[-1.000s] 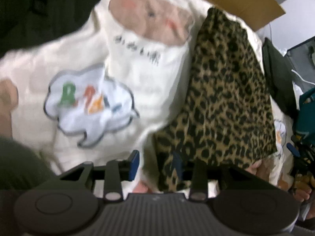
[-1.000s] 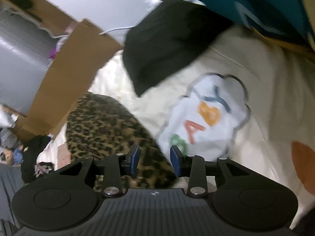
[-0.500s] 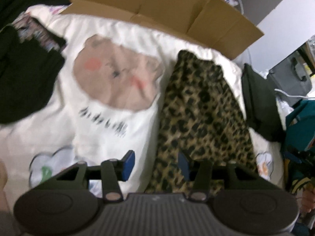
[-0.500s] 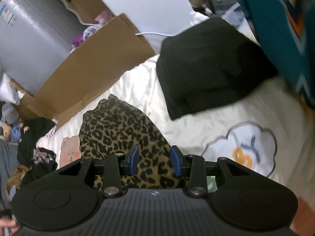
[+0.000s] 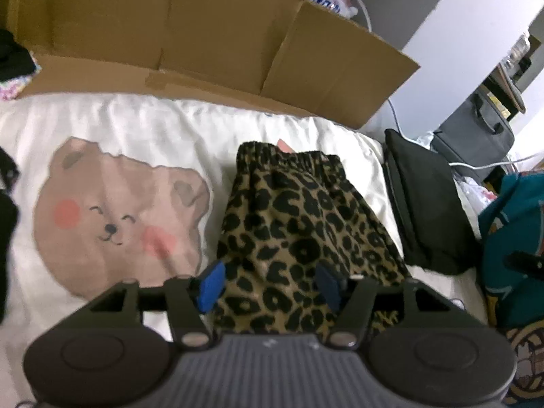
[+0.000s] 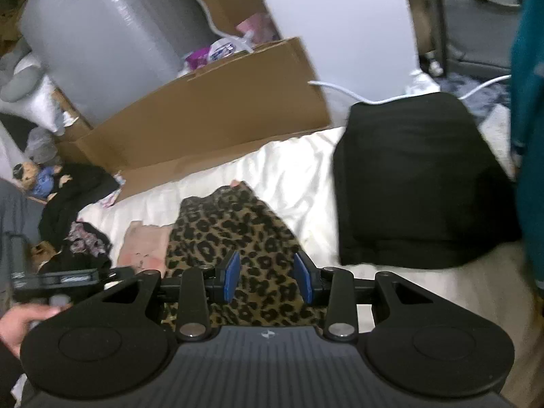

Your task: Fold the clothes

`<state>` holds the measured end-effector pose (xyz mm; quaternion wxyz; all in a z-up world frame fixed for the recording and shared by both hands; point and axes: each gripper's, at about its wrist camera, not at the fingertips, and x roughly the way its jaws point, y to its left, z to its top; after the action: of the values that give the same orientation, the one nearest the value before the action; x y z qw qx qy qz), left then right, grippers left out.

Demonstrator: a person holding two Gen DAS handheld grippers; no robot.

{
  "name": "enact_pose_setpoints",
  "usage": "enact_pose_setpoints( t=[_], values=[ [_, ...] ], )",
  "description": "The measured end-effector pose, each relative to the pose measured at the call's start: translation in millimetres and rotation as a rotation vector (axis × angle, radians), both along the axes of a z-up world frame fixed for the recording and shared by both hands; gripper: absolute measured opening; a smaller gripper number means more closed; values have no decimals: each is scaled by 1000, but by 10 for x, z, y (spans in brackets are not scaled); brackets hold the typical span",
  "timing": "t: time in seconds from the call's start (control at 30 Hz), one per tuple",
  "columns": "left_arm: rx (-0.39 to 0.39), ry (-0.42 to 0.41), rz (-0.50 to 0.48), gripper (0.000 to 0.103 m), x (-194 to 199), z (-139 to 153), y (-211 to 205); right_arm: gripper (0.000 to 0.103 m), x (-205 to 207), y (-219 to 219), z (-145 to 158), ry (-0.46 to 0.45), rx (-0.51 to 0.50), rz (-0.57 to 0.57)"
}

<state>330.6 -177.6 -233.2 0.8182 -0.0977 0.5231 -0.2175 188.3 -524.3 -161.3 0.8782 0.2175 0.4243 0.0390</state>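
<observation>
While both tongs (image 5: 270, 284) (image 6: 267, 278) gape empty — left widening — leopard-print skirt (image 5: 299, 227), no legible writing.

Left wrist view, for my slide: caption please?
Left hand-held gripper, jaws opening, above a leopard-print garment on a bear-print blanket.

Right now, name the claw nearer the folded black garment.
Right. Right claw: over the leopard skirt, beside the black garment. Left claw, jaws opening, empty: farther, by the bear print.

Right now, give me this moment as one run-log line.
step: fold | item: leopard-print garment flat on white blanket | left claw: opening, empty | right claw: open, empty
</observation>
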Motion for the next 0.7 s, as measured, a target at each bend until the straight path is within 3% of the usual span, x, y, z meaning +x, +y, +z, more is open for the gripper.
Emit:
enact_pose_setpoints(
  t=[0.17,0.23,0.53,0.7],
  values=[
    [-35,-12,-17,68,219,-214,-7,41,152,56,-120,37,45,-1],
    [-39,-19,-29,69,263,-296,4,49,187,149,-181,34,13,39],
    [-76,-9,-84,71,209,-602,122,50,542,293,-396,13,-149,140],
    [-184,-11,-84,70,200,-715,225,50,753,305,-575,-2,-140,133]
  ],
)
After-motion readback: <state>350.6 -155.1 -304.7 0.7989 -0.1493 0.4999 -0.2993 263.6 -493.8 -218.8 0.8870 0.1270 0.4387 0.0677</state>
